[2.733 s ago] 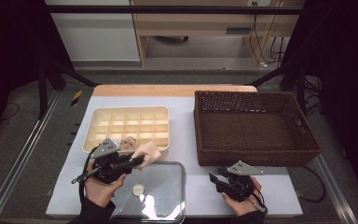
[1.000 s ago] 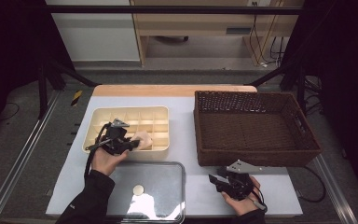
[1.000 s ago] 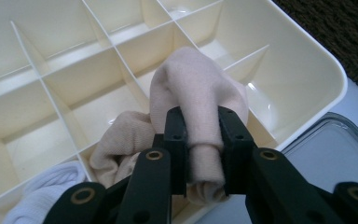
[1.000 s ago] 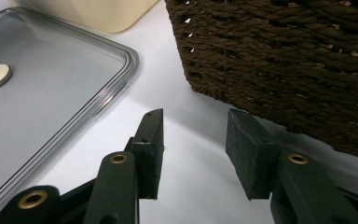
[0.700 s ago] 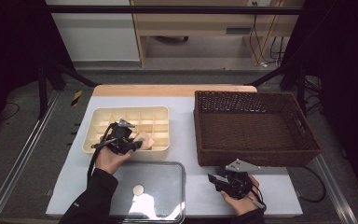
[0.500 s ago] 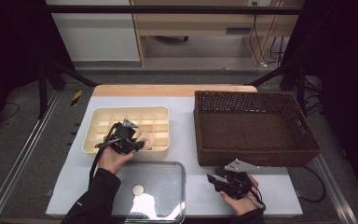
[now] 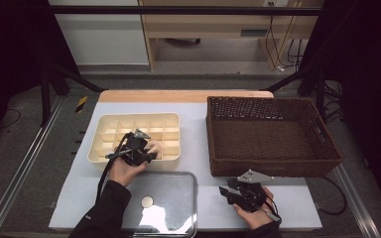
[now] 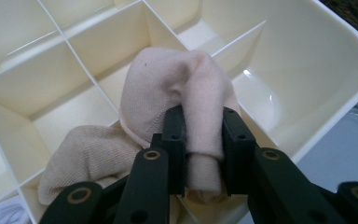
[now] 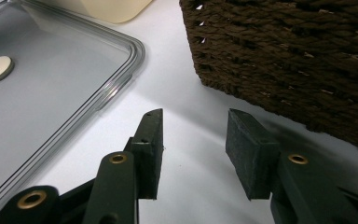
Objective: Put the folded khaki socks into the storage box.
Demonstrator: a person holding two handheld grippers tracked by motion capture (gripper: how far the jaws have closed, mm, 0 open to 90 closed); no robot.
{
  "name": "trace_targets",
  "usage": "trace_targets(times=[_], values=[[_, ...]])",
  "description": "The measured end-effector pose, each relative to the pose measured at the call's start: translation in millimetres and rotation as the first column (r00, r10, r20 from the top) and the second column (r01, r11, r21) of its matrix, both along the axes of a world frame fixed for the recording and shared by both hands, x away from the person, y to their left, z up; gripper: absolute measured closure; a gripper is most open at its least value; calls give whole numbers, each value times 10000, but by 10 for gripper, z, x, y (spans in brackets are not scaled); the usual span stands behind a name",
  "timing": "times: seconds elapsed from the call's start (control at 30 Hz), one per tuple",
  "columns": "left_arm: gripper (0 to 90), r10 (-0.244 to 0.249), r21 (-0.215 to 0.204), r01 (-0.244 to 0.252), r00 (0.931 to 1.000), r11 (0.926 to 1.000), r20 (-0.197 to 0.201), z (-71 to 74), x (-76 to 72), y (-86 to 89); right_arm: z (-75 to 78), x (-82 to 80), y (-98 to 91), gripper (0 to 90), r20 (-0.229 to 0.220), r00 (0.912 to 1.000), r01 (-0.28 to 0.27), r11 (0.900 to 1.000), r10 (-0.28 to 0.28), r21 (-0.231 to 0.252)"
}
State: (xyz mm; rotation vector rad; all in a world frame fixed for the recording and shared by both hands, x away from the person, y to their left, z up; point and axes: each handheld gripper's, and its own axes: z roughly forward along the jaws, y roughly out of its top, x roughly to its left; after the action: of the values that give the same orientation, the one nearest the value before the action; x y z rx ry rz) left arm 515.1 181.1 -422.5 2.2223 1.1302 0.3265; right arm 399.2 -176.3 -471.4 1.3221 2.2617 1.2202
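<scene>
**Sock held over a tray compartment**

Sock fabric, beige and soft (image 8: 177, 88), is pinched in a fold between the jaws of the left gripper (image 8: 204, 140), whose pads press on it from both sides. The jaws have just been opening a little, yet in the left gripper view the cloth is seen clamped between them, so the grip is judged to be easing, not given up. The bundle is held just above the cream divided tray (image 8: 335, 42), over a cell near its front right corner, presumably so that it can be let down into that one cell without spilling across the thin dividers. A second fold of the same beige fabric (image 8: 84, 163) lies in the neighbouring cell at lower left; whether it belongs to the held piece or is a separate sock cannot be told from this angle. A scrap of white cloth (image 8: 0, 214) is glimpsed at the bottom left edge.

In the high view the left gripper (image 7: 138, 148) is seen over the tray's (image 7: 104, 130) near row.

The clear lid (image 7: 178, 198), with a small round disc (image 7: 147, 202) on it, is set aside on the table (image 7: 198, 119) in front of the tray, which leaves the cells open from above. The right gripper (image 9: 193, 140) is rested low on the table between the lid and the brown wicker basket (image 9: 298, 56), its jaws apart and nothing between them, kept out of the working hand's way.
</scene>
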Motion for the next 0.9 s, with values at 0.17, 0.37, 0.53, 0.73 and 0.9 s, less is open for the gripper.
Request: trace_targets(times=[0.17, 0.37, 0.53, 0.73, 0.9], values=[[625, 314, 51, -315, 9991, 9995, 284, 41, -22, 26, -2, 2, -6, 560, 1, 10000, -31, 10000, 31, 13], [567, 202, -464, -165, 9966, 9988, 801, 190, -143, 115, 5, -2, -15, 557, 20, 10000, -19, 10000, 19, 53], [781, 190, -186, -173, 9952, 9997, 957, 130, -131, 103, 10, -6, -7, 572, 84, 10000, -53, 10000, 53, -2], [801, 8, -36, -6, 9983, 10000, 584, -18, -81, 114, 2, 1, -12, 580, 45, 10000, -50, 10000, 50, -33], [768, 141, 119, -151, 9968, 9998, 782, 11, -97, 115, 1, 6, -1, 576, 5, 10000, -90, 10000, 90, -12]])
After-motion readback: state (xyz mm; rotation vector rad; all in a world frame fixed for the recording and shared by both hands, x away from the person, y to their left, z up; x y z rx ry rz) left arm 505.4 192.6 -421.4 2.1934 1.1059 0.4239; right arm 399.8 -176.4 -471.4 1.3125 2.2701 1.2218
